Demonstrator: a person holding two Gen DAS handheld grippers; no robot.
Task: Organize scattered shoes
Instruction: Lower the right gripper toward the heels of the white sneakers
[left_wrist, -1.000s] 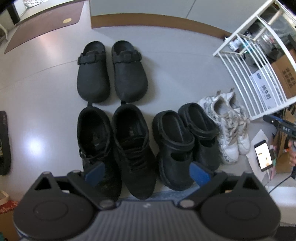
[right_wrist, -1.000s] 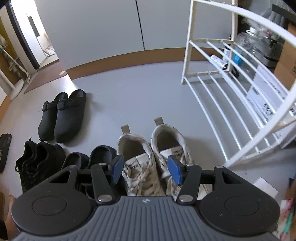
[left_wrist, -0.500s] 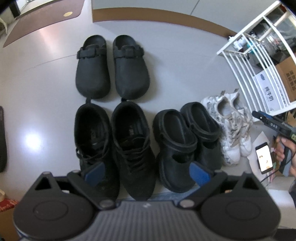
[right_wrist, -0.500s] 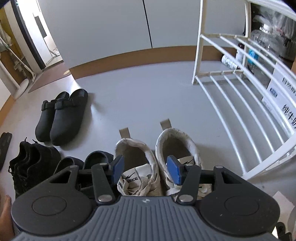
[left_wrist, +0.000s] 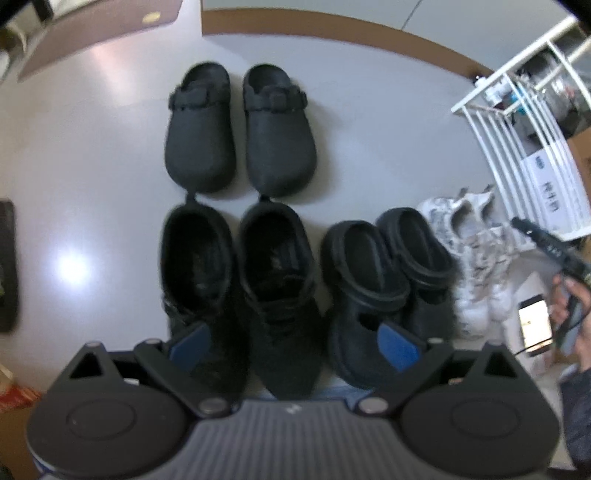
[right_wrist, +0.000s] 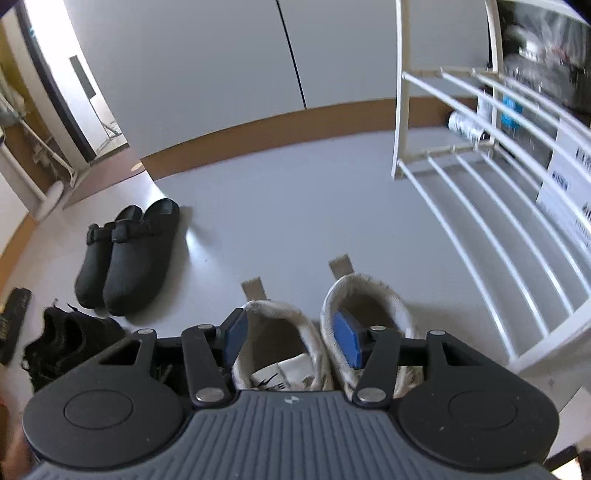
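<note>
The grey floor (left_wrist: 351, 122) carries four pairs of shoes, all set side by side. A white wire rack (right_wrist: 491, 236) stands at the far right of it, with boxes and bottles behind its bars.

In the left wrist view, the black clogs (left_wrist: 240, 129) with buckled straps sit farthest away. Nearer, in one row from left to right, are the black lace-up sneakers (left_wrist: 240, 288), the black slip-on clogs (left_wrist: 388, 280) and the white sneakers (left_wrist: 476, 258), which lie closest to the rack.

The left gripper (left_wrist: 293, 341) hangs above the near row, pointing almost straight down, its jaws spread wide with nothing between them; its blue pads (left_wrist: 190, 341) appear over the toes of the left black sneaker and the left slip-on clog.

The right gripper (right_wrist: 290, 338) is low over the white sneakers (right_wrist: 321, 332), heels pointing away. Its jaws stand about half open and straddle the left white sneaker (right_wrist: 277, 339): one blue pad is just outside that shoe's left wall, the other sits within the collar of the right white sneaker (right_wrist: 369, 306). Whether either pad touches the fabric I cannot tell.

At the right edge of the left view, a person's hand (left_wrist: 574, 317) holds the right gripper's handle beside a lit phone (left_wrist: 533, 326).
</note>
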